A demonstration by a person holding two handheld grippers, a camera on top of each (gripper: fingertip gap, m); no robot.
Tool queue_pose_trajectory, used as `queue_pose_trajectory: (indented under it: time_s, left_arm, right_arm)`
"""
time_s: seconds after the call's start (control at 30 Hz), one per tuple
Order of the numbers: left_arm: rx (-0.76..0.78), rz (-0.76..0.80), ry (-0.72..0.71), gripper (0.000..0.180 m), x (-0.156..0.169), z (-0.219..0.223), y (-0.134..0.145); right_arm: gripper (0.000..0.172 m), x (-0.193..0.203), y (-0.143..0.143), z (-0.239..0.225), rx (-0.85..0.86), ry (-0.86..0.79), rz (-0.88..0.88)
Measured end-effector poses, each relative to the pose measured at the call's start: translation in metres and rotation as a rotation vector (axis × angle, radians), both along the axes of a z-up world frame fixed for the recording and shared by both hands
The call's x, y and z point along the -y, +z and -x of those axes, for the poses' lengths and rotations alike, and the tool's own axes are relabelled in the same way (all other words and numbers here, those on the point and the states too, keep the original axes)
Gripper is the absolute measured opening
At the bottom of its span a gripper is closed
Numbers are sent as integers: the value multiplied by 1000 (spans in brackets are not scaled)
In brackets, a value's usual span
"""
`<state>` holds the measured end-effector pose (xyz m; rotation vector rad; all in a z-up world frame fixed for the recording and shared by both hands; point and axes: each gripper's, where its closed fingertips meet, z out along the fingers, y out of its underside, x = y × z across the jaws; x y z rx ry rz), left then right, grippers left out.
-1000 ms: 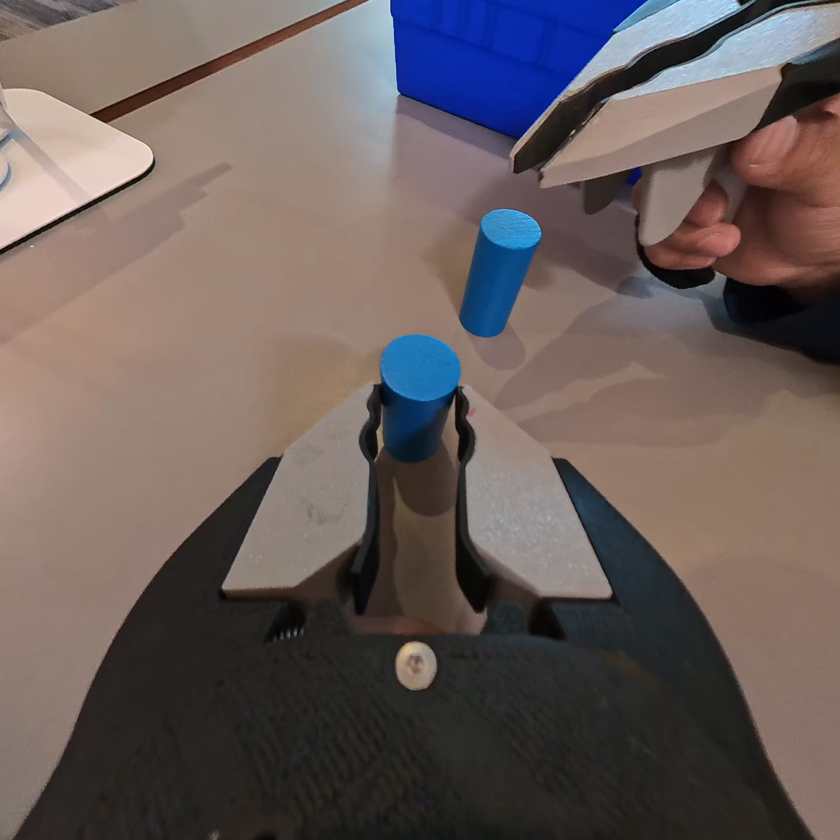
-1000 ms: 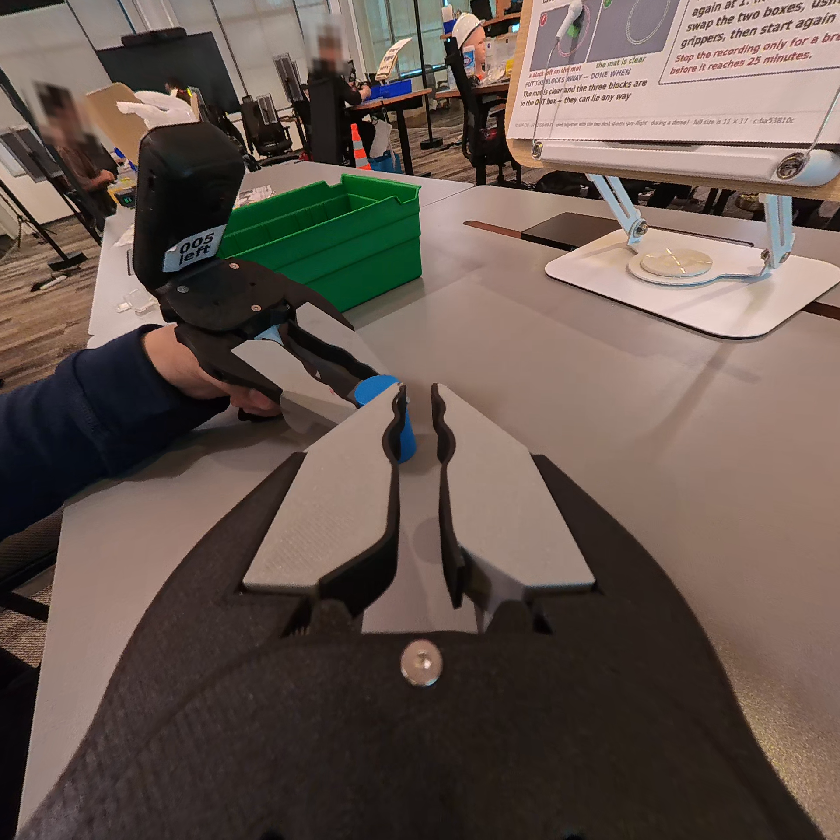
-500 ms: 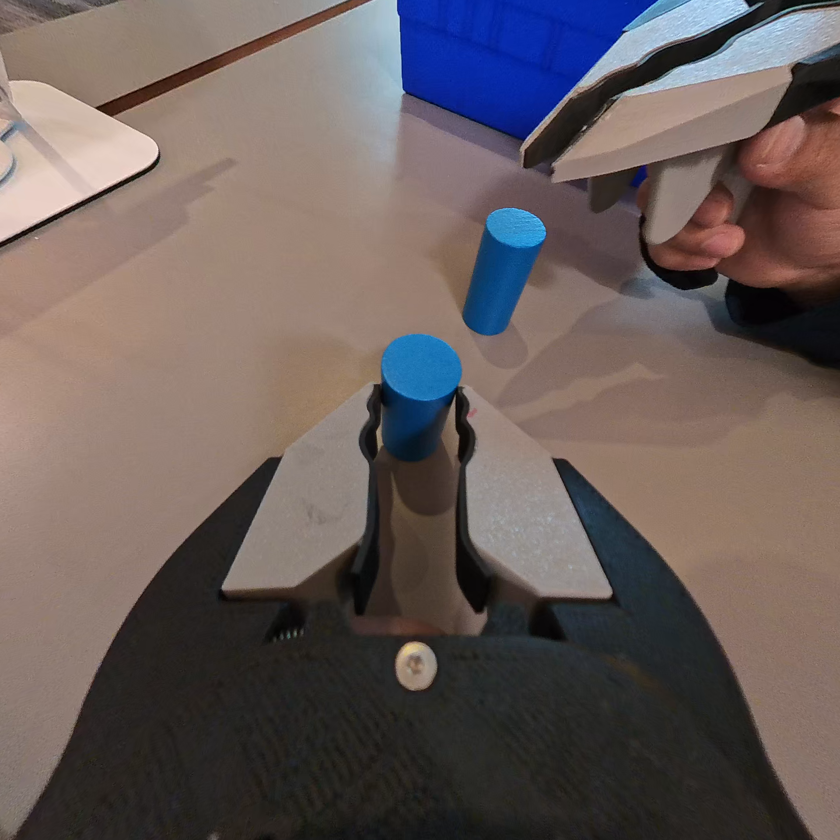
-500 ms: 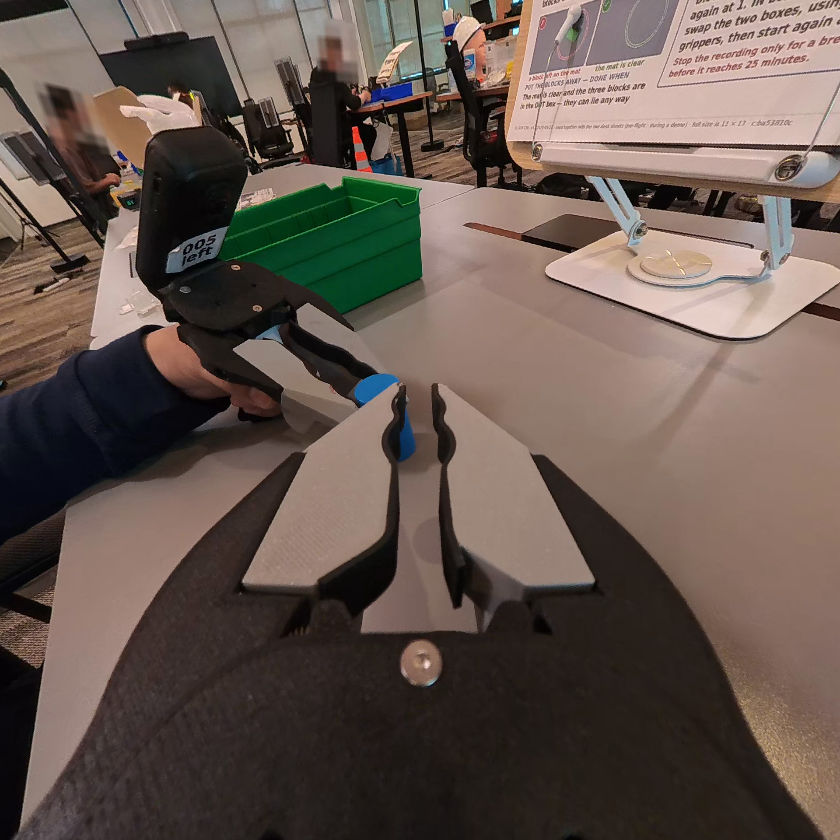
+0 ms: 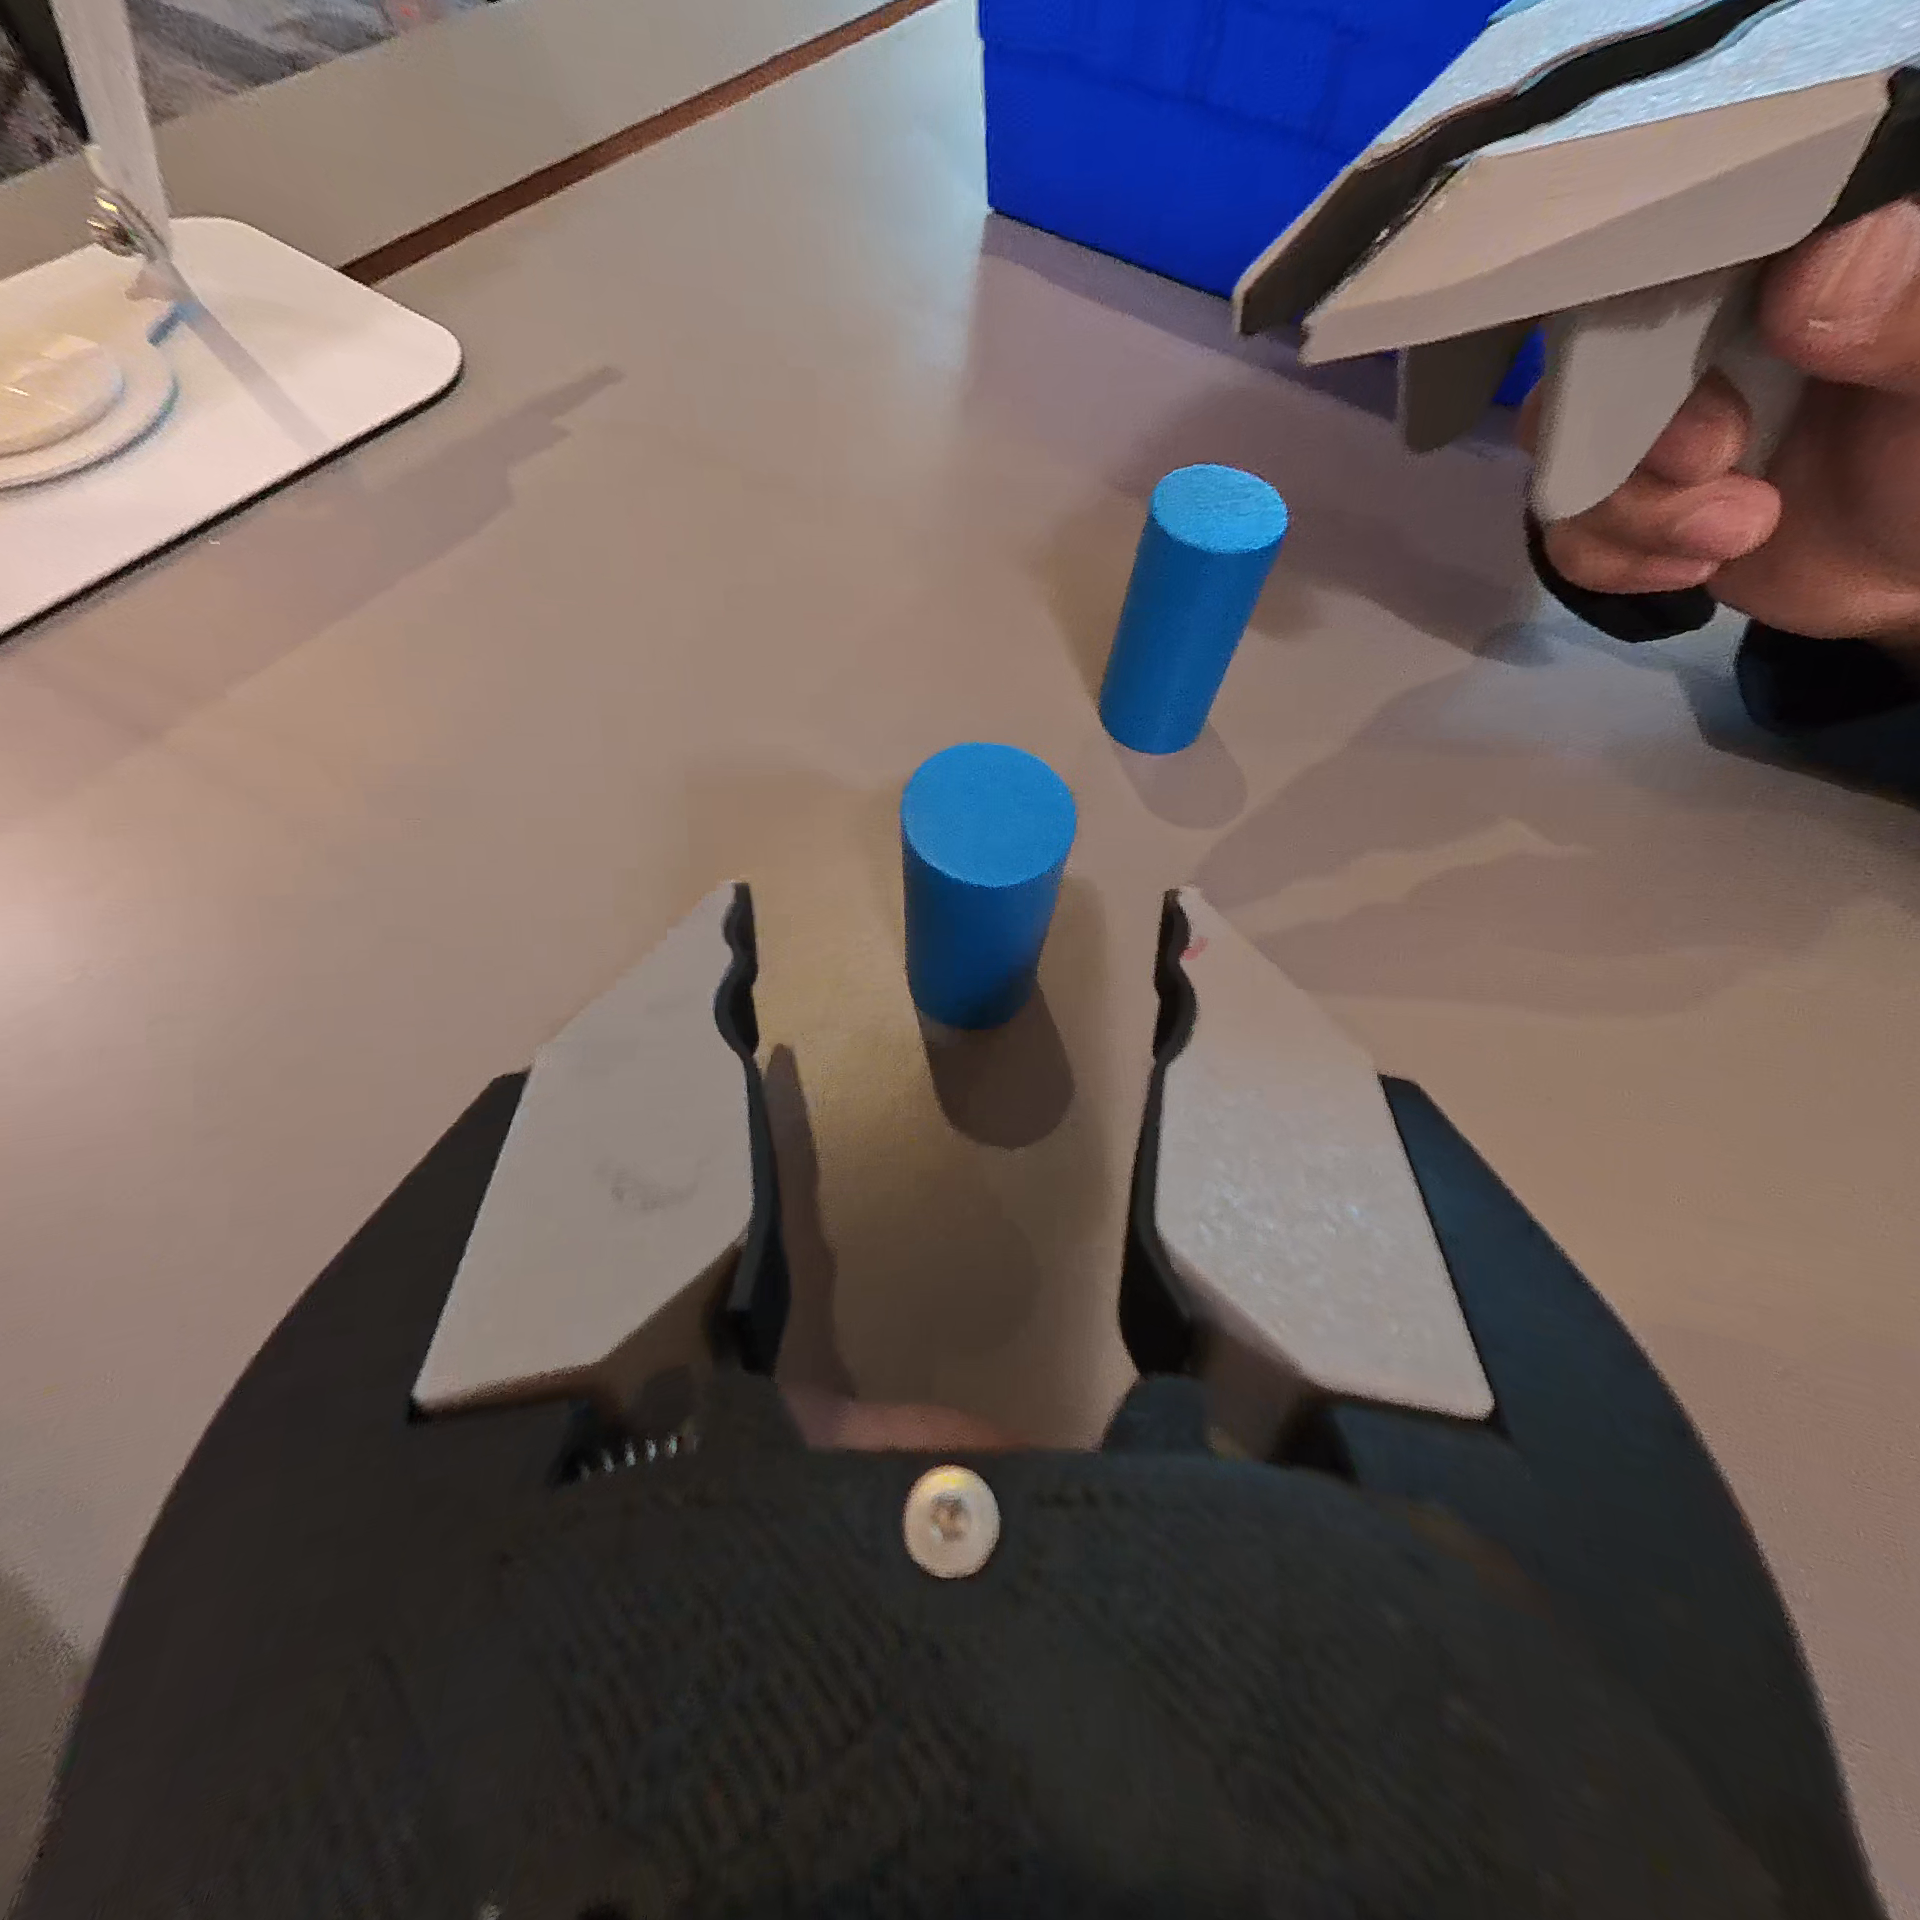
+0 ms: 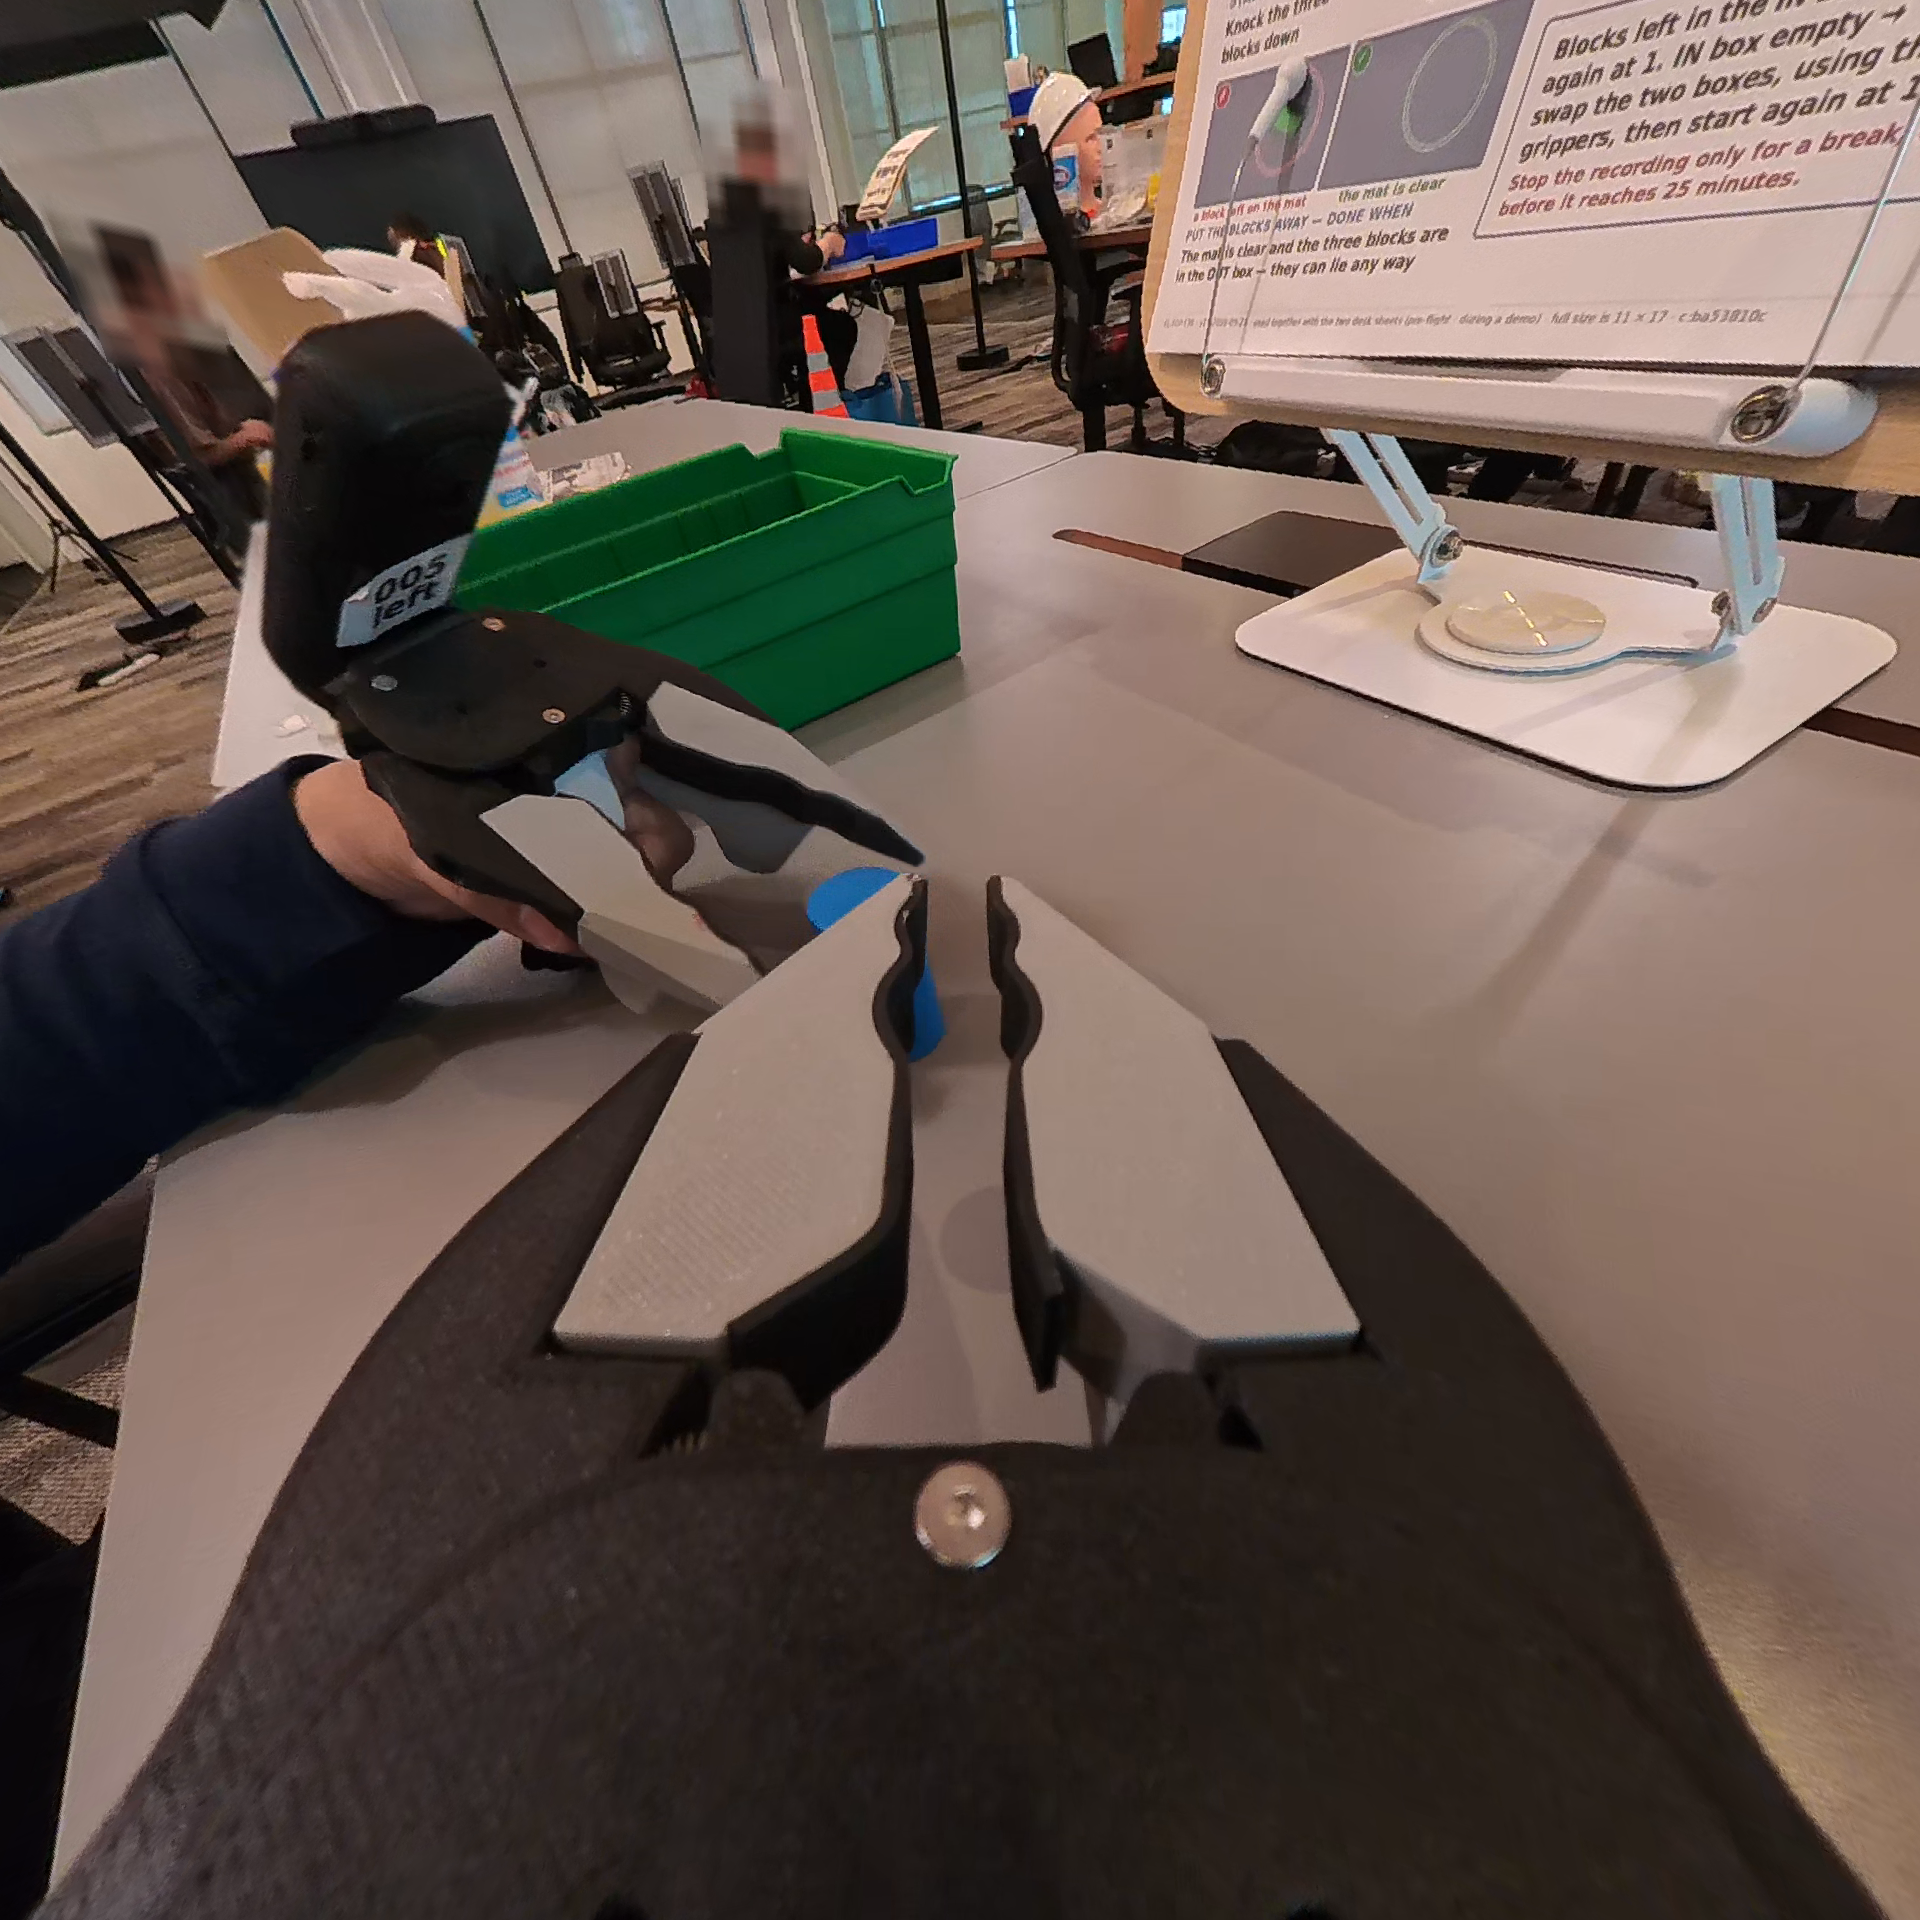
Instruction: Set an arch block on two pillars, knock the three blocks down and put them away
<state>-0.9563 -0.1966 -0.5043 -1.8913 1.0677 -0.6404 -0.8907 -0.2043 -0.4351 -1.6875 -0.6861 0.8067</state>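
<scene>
Left claw (image 5: 956,925) is spread wide, with the near blue pillar (image 5: 982,883) standing upright between its pads, touching neither. From the right claw's (image 6: 954,914) camera that pillar (image 6: 925,1003) is mostly hidden behind a finger. Right claw is nearly pinched together, nothing in it. Second pillar (image 5: 1195,608) stands farther off on the table (image 5: 623,675), near the half-cropped blue bin (image 5: 1143,135).

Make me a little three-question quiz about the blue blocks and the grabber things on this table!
1. True or false: the near blue cylinder is squeezed tight in the left gripper.
2. How many blue cylinders stand upright on the table? A) one B) two C) three
3. Fill in: the bin behind the left gripper, seen from the right wrist view, is coloured ____.

Key
1. False: the jaws stand wide, with a gap on each side of it.
2. B: the near one and the far blue cylinder.
3. Green.
</scene>
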Motion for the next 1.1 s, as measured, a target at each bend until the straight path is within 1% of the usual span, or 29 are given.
queue_pose_trajectory:
  time_s: [0.1,0.17,0.2,0.27,0.37,0.4,0.43,0.47,0.5,0.53,0.57,0.63,0.7,0.8,0.87,0.9,1.0,1.1]
  left_arm:
    - [-22,-52,67,95,2,10,7]
    - [-16,-91,100,100,9,17,21]
    - [-2,-124,116,100,14,22,33]
    - [59,-204,149,93,25,36,68]
    - [231,-288,153,80,47,65,141]
    - [290,-302,155,73,52,79,165]
    - [335,-314,159,71,54,93,186]
    - [357,-322,166,71,53,108,203]
    - [351,-330,184,71,48,125,213]
    - [312,-337,227,71,36,143,217]
    - [246,-337,284,72,21,163,214]
    - [90,-287,395,74,-14,206,190]
    - [-40,-179,489,73,-48,246,151]
    - [-180,7,545,57,-84,287,88]
    - [-295,89,540,53,-95,306,56]
    - [-349,104,536,53,-100,313,46]
    - [-499,123,471,51,-107,321,25]
    - [-680,171,356,51,-102,325,-2]
  right_arm:
    - [8,0,3,-2,-12,-5,-8]
    - [8,0,4,-3,-15,-6,-8]
    - [8,0,3,-3,-16,-6,-8]
    - [8,0,4,-3,-14,-4,-8]
    - [8,1,6,-3,-16,-5,-19]
    - [8,1,6,-3,-18,-5,-19]
    - [8,2,7,-4,-20,-4,-19]
    - [8,2,6,-4,-20,-3,-18]
    - [9,2,6,-4,-19,-3,-16]
    - [9,1,5,-3,-17,-3,-14]
    - [9,1,5,-3,-15,-2,-13]
    - [9,2,4,-3,-9,-1,-13]
    - [9,2,4,-2,-7,-1,-15]
    - [9,1,2,-2,-4,0,-8]
    - [10,0,-2,-1,5,2,2]
    - [10,0,-3,0,10,4,7]
    - [10,0,-5,1,15,12,15]
    - [11,2,-5,4,14,25,19]
